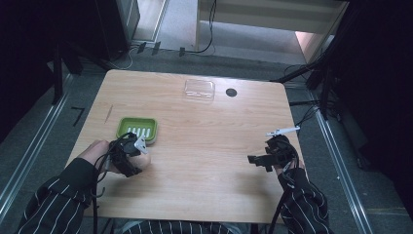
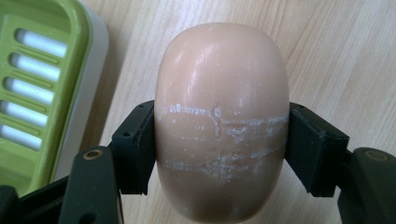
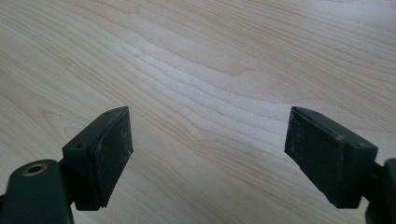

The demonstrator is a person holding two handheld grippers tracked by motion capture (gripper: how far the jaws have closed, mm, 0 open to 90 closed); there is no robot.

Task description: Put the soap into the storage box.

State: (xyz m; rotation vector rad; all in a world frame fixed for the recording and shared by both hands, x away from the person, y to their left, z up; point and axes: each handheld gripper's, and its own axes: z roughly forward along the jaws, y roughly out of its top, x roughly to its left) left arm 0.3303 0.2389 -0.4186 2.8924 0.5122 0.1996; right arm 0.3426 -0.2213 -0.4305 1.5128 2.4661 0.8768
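A peach-coloured oval bar of soap (image 2: 219, 84) is clamped at its waist by my left gripper (image 2: 224, 144), whose pads press on both sides; white scuff lines cross the bar. From above, the soap (image 1: 145, 160) and left gripper (image 1: 139, 155) are near the table's front left. Just behind them sits a green slotted soap dish (image 1: 137, 129), which also lies to the left of the bar in the left gripper view (image 2: 37, 93). My right gripper (image 3: 208, 149) hovers over bare wood with its jaws wide apart and nothing between them; it is at the front right (image 1: 254, 159).
A clear plastic lid or box (image 1: 199, 89) and a small black disc (image 1: 231, 92) lie near the far edge of the wooden table (image 1: 204, 146). A white clip-like piece (image 1: 282, 130) sits by the right edge. Cables and dark stands surround the table.
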